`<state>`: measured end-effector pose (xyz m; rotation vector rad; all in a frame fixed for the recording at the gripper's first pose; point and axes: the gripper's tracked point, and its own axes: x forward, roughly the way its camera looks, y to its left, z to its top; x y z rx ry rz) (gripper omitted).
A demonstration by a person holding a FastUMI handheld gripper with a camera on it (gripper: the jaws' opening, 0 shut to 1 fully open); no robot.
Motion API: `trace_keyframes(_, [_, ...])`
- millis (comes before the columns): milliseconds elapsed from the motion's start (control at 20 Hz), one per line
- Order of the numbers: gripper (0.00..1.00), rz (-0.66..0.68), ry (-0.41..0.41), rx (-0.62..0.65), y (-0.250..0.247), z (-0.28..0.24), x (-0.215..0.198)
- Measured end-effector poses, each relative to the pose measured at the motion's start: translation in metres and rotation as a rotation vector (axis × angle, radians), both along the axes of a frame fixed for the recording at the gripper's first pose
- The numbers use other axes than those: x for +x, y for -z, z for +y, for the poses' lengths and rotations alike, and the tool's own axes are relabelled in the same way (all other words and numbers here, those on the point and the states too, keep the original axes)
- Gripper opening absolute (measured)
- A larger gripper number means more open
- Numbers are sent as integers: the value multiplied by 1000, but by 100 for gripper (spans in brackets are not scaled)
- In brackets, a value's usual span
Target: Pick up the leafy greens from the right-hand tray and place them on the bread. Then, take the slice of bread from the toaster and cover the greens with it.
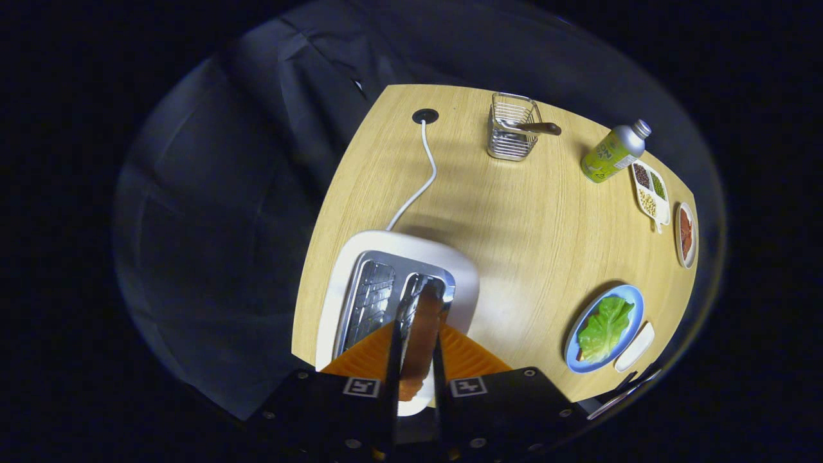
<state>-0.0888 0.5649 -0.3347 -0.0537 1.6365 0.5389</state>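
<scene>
I look straight down on the white toaster (398,247). My gripper (418,326) is shut on a brown slice of bread (421,337), which stands on edge between the two orange fingers (366,357) at the toaster's right slot. The left slot beside it is empty. How far the slice has risen out of the slot I cannot tell. Off to the right, beyond the fingers, a blue plate (633,302) holds the leafy greens (604,328), which lie on top of another slice whose edge peeks out beneath them.
A small white tray (635,347) lies just right of the blue plate. The toaster's white cord (425,173) runs to a hole in the table. At the far edge stand a wire basket (511,135), a green bottle (611,154), a divided dish (649,190) and a small dish (686,235).
</scene>
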Motion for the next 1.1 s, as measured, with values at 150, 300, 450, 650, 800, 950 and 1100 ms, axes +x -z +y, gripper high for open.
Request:
trace_keyframes(150, [15,23,17,92,-16,-3,-2])
trace_keyframes(300, [12,29,56,214,-47,-13,5])
trace_keyframes(450, [12,27,104,315,-80,-34,10])
trace_keyframes(650, [12,-19,157,424,-117,-80,16])
trace_keyframes(800, [12,-63,198,471,-128,-124,27])
trace_keyframes(950, [12,-111,230,467,-123,-175,32])
trace_keyframes(1100, [12,-143,249,470,-112,-214,31])
